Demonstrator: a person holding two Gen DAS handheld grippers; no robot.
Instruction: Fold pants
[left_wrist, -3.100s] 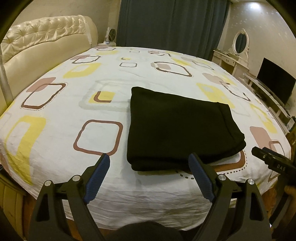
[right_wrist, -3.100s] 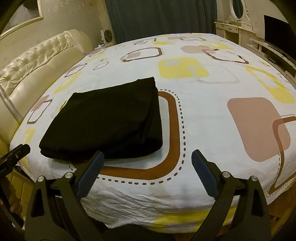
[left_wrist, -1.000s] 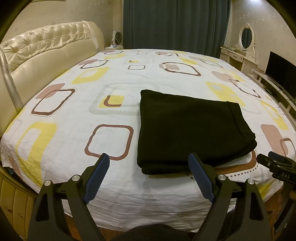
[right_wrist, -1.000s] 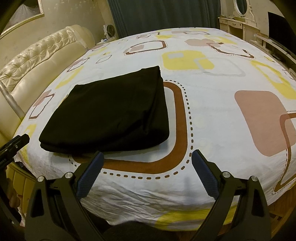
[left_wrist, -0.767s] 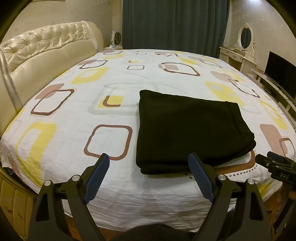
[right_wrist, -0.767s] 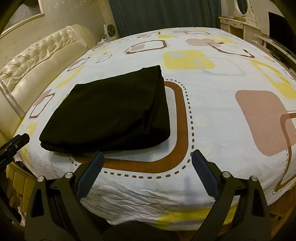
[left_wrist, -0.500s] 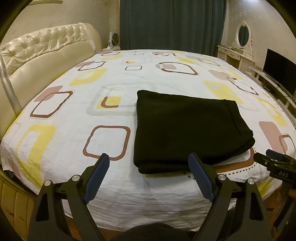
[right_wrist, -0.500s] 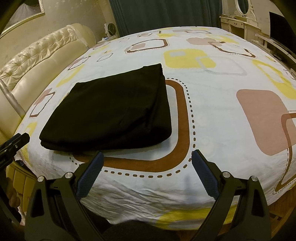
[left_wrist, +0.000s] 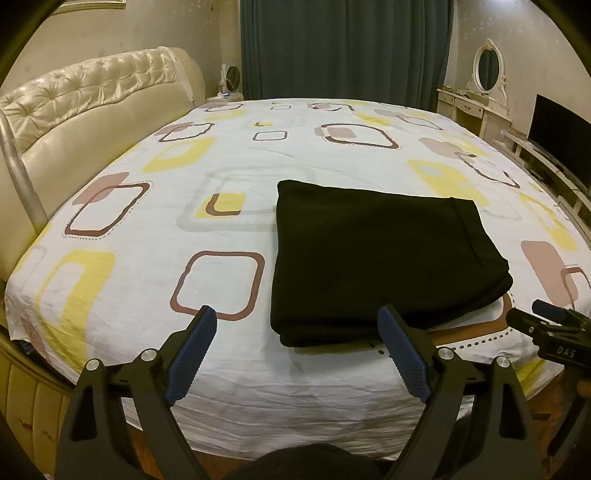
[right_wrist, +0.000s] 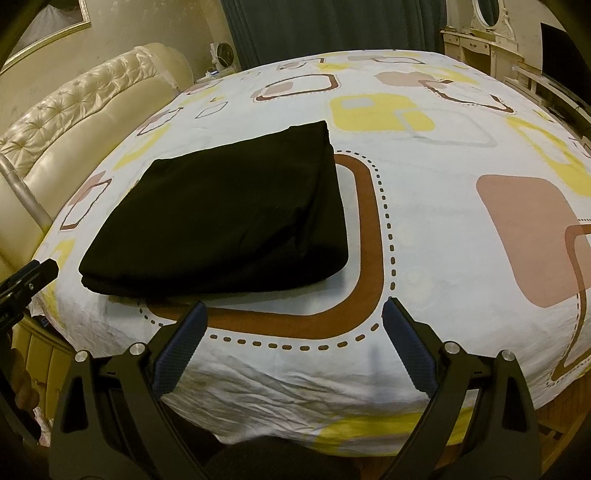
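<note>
The black pants (left_wrist: 380, 258) lie folded into a flat rectangular stack near the front edge of the bed (left_wrist: 236, 384); they also show in the right wrist view (right_wrist: 229, 218). My left gripper (left_wrist: 297, 321) is open and empty, held off the bed's front edge just short of the stack's near left corner. My right gripper (right_wrist: 295, 314) is open and empty, in front of the stack's near right corner. The tip of the right gripper shows at the right edge of the left wrist view (left_wrist: 554, 332).
The bed has a white sheet with yellow, brown and pink squares. A cream tufted headboard (left_wrist: 92, 107) runs along the left. Dark curtains (left_wrist: 343, 48) hang behind. A white dressing table with mirror (left_wrist: 484, 96) and a TV (left_wrist: 561, 136) stand at the right.
Both grippers stay open and empty. The views have shifted only slightly; the pants have not moved.
</note>
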